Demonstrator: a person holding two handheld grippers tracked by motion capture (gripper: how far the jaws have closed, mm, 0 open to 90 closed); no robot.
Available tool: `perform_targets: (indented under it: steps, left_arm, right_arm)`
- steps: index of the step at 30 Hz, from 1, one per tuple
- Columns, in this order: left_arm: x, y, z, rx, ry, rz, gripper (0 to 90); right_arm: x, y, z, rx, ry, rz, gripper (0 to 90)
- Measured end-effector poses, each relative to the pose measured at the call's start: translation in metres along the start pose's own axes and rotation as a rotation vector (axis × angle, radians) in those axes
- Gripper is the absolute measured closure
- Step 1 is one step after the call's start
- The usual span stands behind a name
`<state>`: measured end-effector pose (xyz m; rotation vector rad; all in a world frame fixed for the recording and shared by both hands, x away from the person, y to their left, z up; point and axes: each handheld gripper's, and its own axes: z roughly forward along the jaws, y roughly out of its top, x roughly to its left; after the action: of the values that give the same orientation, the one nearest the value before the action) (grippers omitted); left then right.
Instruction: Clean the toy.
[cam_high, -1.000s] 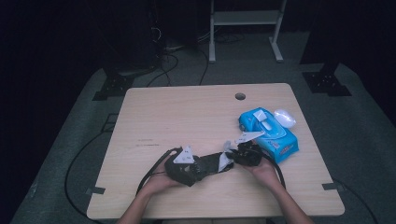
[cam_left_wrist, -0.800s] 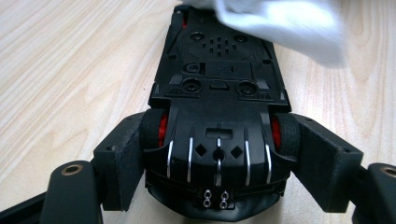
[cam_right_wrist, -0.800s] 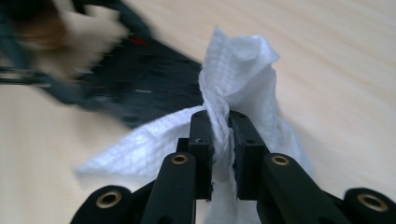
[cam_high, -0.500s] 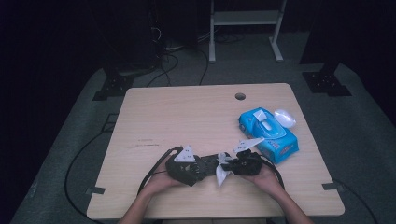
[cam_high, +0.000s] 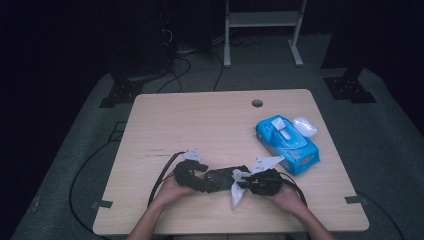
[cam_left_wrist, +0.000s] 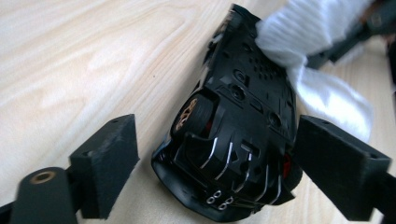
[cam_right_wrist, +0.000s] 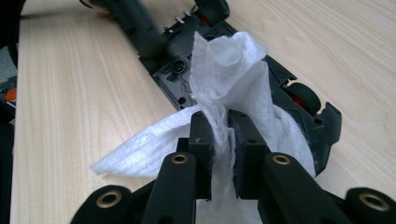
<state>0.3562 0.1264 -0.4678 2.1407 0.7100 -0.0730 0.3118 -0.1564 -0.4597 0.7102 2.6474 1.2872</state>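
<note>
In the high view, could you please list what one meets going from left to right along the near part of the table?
Left claw → black toy car → white wipe → right claw → blue wipes pack.

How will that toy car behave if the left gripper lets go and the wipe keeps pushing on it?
The toy car lies tipped, underside showing, so it would probably flop over. Its wheel is off the table, so rolling seems unlikely. The left gripper jaws, just opening, leave a gap on one side. The wipe looks limp and would likely crumple.
</note>
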Motion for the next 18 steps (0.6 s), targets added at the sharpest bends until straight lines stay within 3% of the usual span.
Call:
perform_targets:
  steps: [4, 6, 10, 13, 16, 17, 18]
  left_arm:
    - [0.007, -0.001, 0.003, 0.013, -0.060, -0.083, 18.1]
    - [0.007, -0.001, 0.004, 0.020, -0.090, -0.083, 24.2]
    - [0.004, 0.001, 0.007, 0.049, -0.081, -0.086, 22.8]
    - [0.000, 0.001, 0.007, 0.054, -0.072, -0.073, 23.0]
    - [-0.004, 0.002, 0.006, 0.051, -0.054, -0.023, 23.1]
    - [-0.004, 0.002, 0.006, 0.051, -0.054, -0.023, 23.1]
    - [-0.009, 0.003, 0.006, 0.048, -0.038, 0.010, 23.1]
  right_arm:
    - [0.001, -0.003, -0.001, -0.013, -0.005, -0.017, 81.7]
    - [0.002, -0.004, -0.001, -0.020, -0.014, -0.025, 81.8]
    - [0.004, -0.008, -0.001, -0.041, -0.026, -0.014, 81.8]
    - [0.008, -0.008, -0.002, -0.039, -0.048, -0.031, 81.6]
    - [0.008, -0.010, -0.003, -0.040, -0.040, -0.023, 81.4]
    - [0.008, -0.010, -0.003, -0.040, -0.040, -0.023, 81.4]
    - [0.007, -0.011, -0.005, -0.047, -0.020, 0.000, 81.0]
